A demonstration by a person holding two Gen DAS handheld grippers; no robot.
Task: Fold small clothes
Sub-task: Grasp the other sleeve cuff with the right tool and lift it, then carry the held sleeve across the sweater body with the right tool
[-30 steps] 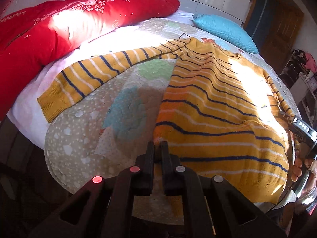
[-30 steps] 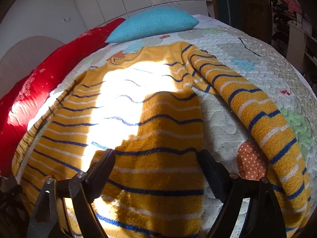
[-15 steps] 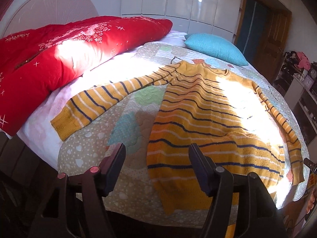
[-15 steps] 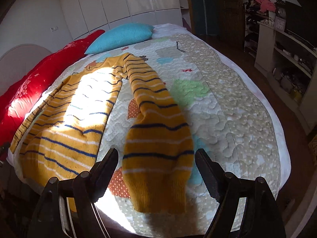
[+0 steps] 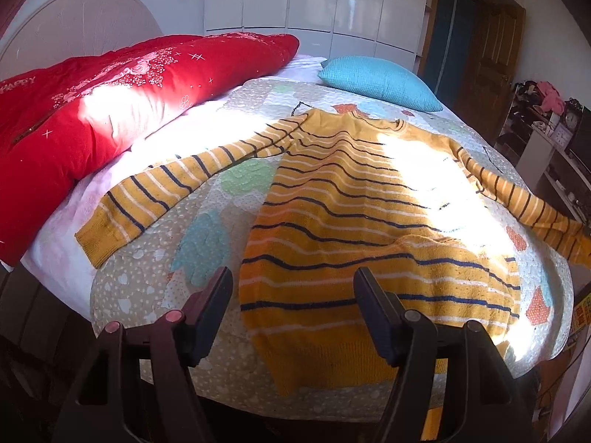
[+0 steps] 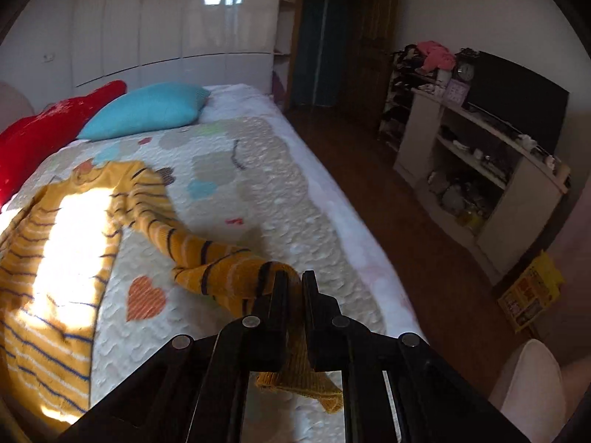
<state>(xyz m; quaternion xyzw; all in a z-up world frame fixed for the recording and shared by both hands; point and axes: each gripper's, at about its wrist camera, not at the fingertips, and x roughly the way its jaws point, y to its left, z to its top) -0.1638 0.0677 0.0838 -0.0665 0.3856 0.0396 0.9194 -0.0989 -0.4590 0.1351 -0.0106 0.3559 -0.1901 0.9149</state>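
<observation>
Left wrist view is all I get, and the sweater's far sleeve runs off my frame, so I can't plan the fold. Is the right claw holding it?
Observer: Yes. The right claw is shut on that sleeve, just short of its end.
Operator: Where is the cuff itself?
Observer: The cuff sticks out behind the fingers, toward the camera, hanging loose.

Hard sunlight blows out a patch on the sweater [image 5: 424,184] at centre right of the left view and at the left edge of the right view; the lower corners fall dark, glare spots shine on the wardrobe doors [image 6: 221,0], fisheye bends the edges, right view slightly blurred
</observation>
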